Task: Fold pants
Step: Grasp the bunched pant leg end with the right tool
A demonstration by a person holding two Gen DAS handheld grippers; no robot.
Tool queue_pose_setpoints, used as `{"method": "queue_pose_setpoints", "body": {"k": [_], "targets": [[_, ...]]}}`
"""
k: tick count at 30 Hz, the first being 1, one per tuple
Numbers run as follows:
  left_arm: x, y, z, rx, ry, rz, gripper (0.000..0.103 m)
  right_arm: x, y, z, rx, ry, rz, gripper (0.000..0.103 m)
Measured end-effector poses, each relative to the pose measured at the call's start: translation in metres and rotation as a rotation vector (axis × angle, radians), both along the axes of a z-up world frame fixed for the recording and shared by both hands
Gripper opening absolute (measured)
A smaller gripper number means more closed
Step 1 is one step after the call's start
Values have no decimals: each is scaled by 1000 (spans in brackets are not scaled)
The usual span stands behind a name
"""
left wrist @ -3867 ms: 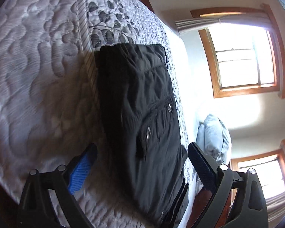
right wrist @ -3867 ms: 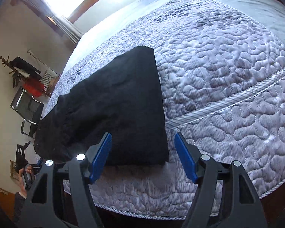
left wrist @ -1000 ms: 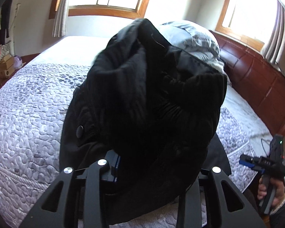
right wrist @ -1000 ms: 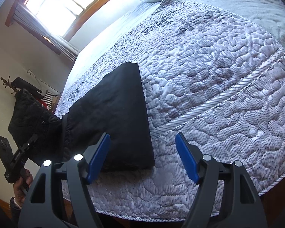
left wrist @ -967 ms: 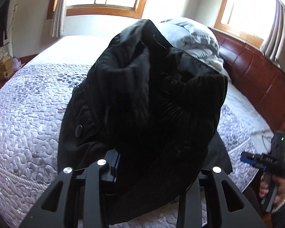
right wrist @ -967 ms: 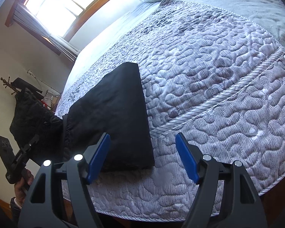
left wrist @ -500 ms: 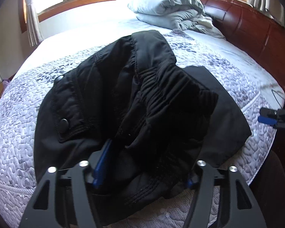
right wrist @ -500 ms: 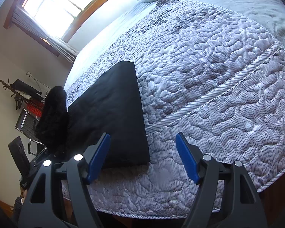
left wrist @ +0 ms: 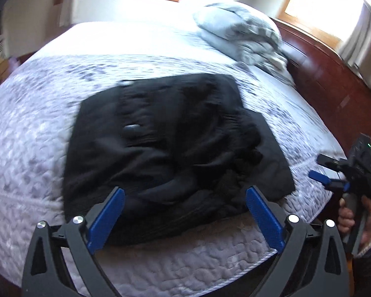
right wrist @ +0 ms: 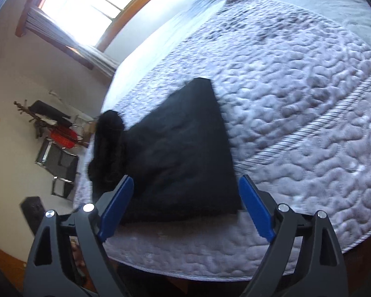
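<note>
Bed [left wrist: 37, 128]: quilted grey cover, fills most of both views; pillows [left wrist: 237, 32] at upper right of the left view.

Pants [left wrist: 170, 148]: black, lying on the bed near its lower edge, centre of the left view. Folded over once; the top layer is rumpled and sits askew, leaving a flat lower layer showing at right.
- Risk: the bunched top layer may slump or slide off square, because it lies loose and uneven; a further fold made over these wrinkles would likely lock them in.
- Risk: the lower edge lies close to the bed edge, so a careless tug could drag the pants off.

Left gripper [left wrist: 185, 212]: pointing down at the near edge of the pants; fingers opening, spread wide, fabric between them but not pinched.

Right gripper [right wrist: 185, 210]: angled down over the pants' flat corner; fingers opening, nothing clamped. In the left view it sits at far right, held by a hand [left wrist: 353, 212].
</note>
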State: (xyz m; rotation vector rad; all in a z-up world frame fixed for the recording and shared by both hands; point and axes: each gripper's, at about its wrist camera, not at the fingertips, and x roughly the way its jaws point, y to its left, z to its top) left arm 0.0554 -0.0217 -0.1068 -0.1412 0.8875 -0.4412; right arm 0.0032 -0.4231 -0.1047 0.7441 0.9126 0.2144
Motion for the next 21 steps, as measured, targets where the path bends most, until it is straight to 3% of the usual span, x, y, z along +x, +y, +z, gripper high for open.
{"method": "queue_pose_setpoints", "body": {"k": [5, 10, 15, 21], "targets": [[-1, 55, -18, -16, 62, 176, 99, 25, 39, 15, 126, -38, 112, 90], [-5, 96, -33, -93, 129, 292, 99, 54, 77, 4, 281, 19, 173, 91], [-12, 119, -40, -133, 144, 333, 99, 72, 114, -12, 291, 85, 201, 91], [-18, 133, -44, -161, 155, 360, 99, 88, 134, -16, 336, 79, 185, 93]]}}
